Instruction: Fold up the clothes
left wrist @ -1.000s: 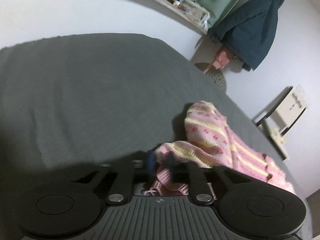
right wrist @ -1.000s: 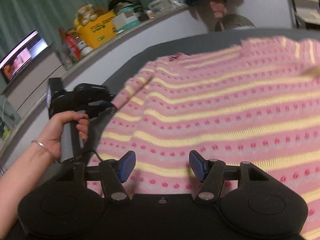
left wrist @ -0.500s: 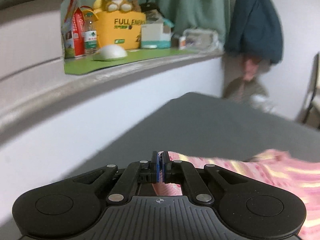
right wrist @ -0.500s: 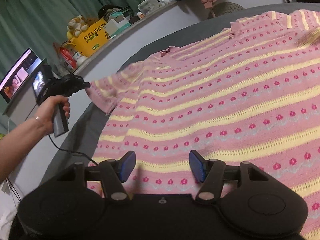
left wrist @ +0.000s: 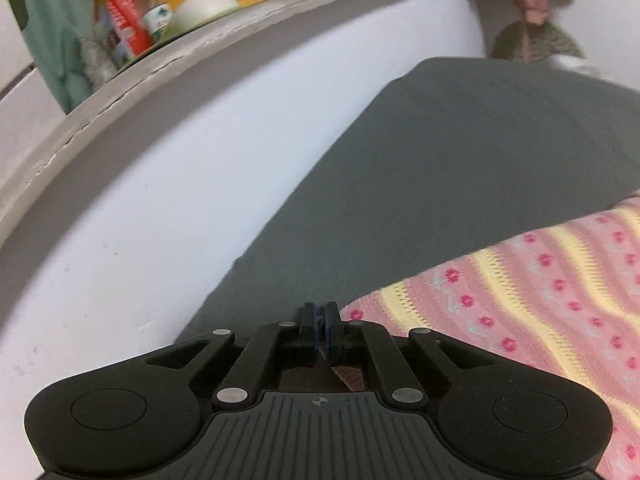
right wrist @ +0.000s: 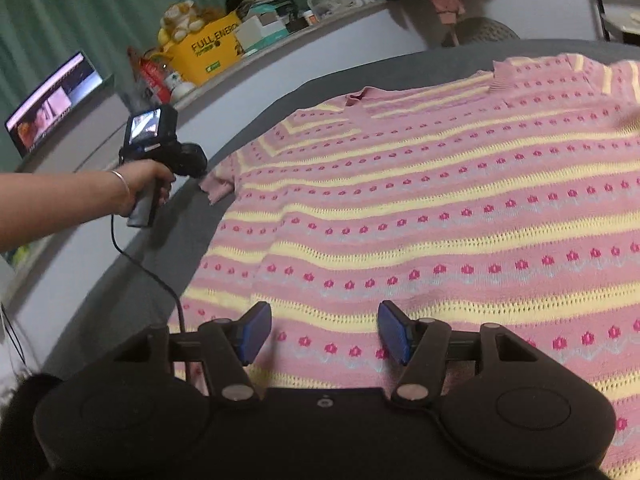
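Observation:
A pink knitted sweater [right wrist: 440, 216] with yellow stripes and red dots lies spread flat on the dark grey bed [right wrist: 320, 76]. My right gripper [right wrist: 325, 332] hovers open just above the sweater's near part, with nothing pinched between its blue pads. A hand holds my left gripper [right wrist: 188, 158] at the bed's left edge, where the sleeve cuff [right wrist: 218, 190] reaches its tip. In the left wrist view the left gripper [left wrist: 320, 320] is shut, the sweater's [left wrist: 520, 300] edge runs right into its pads, and a bit of pink cloth shows beneath them.
A white wall [left wrist: 180, 200] runs along the bed's left side under a ledge [right wrist: 280, 40] crowded with a yellow box, a plush toy and cartons. A lit screen [right wrist: 52, 100] stands at the far left. The left gripper's cable [right wrist: 152, 276] trails over the bed edge.
The left gripper has carried the sleeve outward to the left bed edge and rolled, drawing the sleeve out flat. The right gripper has stayed open over the sweater.

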Available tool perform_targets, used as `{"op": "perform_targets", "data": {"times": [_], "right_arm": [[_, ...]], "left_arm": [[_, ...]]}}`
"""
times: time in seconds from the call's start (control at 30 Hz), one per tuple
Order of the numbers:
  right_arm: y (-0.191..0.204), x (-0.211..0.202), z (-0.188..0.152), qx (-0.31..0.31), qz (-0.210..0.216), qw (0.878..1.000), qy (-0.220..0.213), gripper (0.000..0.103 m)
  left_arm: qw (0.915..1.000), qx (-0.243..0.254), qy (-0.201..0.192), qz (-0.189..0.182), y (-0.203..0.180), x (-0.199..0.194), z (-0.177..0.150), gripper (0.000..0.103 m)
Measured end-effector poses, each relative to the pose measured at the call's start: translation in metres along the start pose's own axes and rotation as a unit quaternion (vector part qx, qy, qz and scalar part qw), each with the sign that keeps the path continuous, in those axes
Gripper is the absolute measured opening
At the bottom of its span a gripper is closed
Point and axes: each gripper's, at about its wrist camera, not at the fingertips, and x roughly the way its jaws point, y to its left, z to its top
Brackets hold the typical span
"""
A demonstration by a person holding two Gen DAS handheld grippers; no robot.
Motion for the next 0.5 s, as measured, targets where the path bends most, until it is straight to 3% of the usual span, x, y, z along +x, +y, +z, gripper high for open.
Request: {"op": "perform_targets", "data": {"times": [0.07, 0.1, 0.17, 0.23, 0.4, 0.5], "right_arm": [[0.0, 0.0, 0.0, 0.007, 0.006, 1.0, 0.001, 0.058], [0.0, 0.001, 0.0, 0.01, 0.009, 1.0, 0.002, 0.058], [0.003, 0.0, -0.001, 0.005, 0.009, 1.0, 0.002, 0.058], [0.005, -0.002, -0.001, -0.001, 0.006, 1.0, 0.0, 0.058], [0.008, -0.006, 0.001, -0.003, 0.008, 1.0, -0.006, 0.058], [0.009, -0.007, 0.001, -0.005, 0.008, 1.0, -0.006, 0.058]], "left_arm": [[0.9983, -0.033, -0.004, -0.048, 0.011, -0.008, -0.001, 0.004], [0.9958, -0.057, 0.0, -0.072, 0.018, -0.011, -0.002, 0.011], [0.9881, -0.107, 0.015, -0.109, 0.029, -0.015, -0.006, 0.036], [0.9801, -0.148, 0.022, -0.131, 0.037, -0.022, -0.016, 0.082], [0.9626, -0.195, 0.011, -0.188, 0.043, -0.058, -0.06, 0.085], [0.9639, -0.166, 0.001, -0.208, 0.038, -0.067, -0.076, 0.084]]}}
